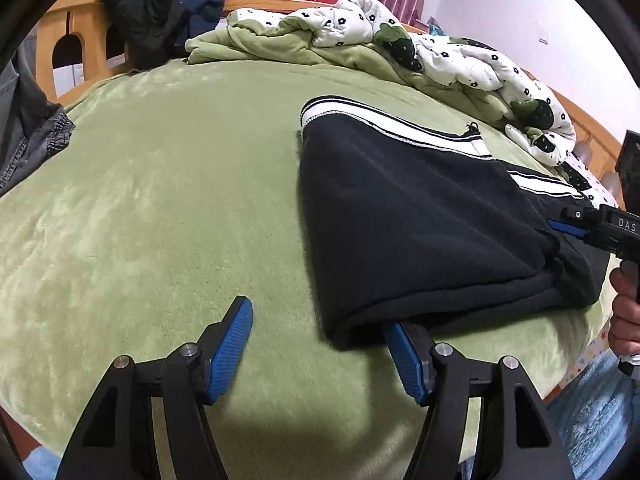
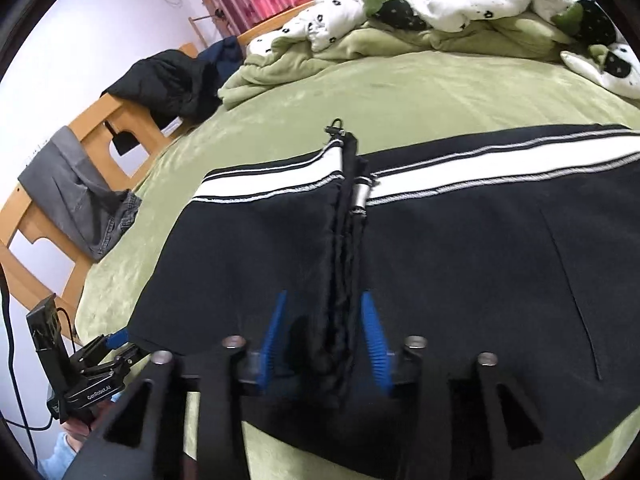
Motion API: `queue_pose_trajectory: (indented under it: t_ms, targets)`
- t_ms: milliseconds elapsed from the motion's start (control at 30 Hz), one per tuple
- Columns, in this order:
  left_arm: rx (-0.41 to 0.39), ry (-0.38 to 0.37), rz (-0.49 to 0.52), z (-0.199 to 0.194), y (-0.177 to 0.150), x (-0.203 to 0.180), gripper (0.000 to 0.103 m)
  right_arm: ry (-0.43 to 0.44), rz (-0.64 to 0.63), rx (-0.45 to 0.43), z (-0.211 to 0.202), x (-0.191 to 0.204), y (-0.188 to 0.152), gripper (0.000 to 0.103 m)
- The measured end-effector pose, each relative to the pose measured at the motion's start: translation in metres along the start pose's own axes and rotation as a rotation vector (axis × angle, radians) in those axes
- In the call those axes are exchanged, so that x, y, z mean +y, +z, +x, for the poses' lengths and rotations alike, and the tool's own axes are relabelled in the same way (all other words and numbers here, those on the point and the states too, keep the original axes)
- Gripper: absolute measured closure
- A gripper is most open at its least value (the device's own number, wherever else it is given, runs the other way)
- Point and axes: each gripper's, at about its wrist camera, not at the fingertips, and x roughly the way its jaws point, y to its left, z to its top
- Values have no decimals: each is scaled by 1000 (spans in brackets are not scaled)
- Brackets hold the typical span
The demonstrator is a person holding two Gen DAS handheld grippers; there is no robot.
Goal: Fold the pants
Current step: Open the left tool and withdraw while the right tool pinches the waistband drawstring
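Black pants (image 1: 420, 220) with a white side stripe lie folded on the green bed cover (image 1: 180, 200). My left gripper (image 1: 316, 316) stands open at their near left corner. Its right fingertip (image 1: 394, 334) is tucked under the folded edge, and its left finger rests on bare cover. In the right wrist view the pants (image 2: 460, 248) fill the middle. My right gripper (image 2: 324, 296) is open, with a bunched ridge of black fabric and a zip pull (image 2: 338, 124) running between its blue pads. The right gripper (image 1: 560, 226) also shows at the pants' right edge, and the left gripper (image 2: 116, 340) at the lower left.
A rumpled white flowered quilt (image 1: 460, 56) and green blanket lie along the far side of the bed. A dark jacket (image 1: 136, 8) hangs on the wooden bed frame (image 2: 92, 128), and a grey garment (image 2: 80, 204) drapes over the rail. A hand (image 1: 624, 312) holds the right gripper.
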Motion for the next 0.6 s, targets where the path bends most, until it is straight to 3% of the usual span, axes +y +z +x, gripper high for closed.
queue_pose_trajectory:
  t_ms: [200, 267, 300, 333, 367, 467, 600]
  targets:
    - [-26, 39, 53, 2, -5, -4, 39, 6, 50, 129, 50, -1, 1, 49]
    - [-37, 45, 35, 2, -5, -5, 39, -22, 20, 102, 58, 6, 1, 47]
    - [-41, 46, 27, 2, -4, -5, 39, -30, -21, 99, 61, 13, 3, 50]
    - [-43, 47, 14, 3, -4, -5, 39, -32, -37, 99, 62, 16, 5, 73]
    - [-43, 49, 5, 3, -3, -5, 39, -8, -32, 88, 60, 14, 7, 85]
    - [-41, 62, 16, 4, -2, -10, 39, 30, 38, 34, 39, 0, 12, 88]
    - [-39, 108, 76, 8, 1, -20, 35, -17, 39, -74, 0, -12, 16, 90]
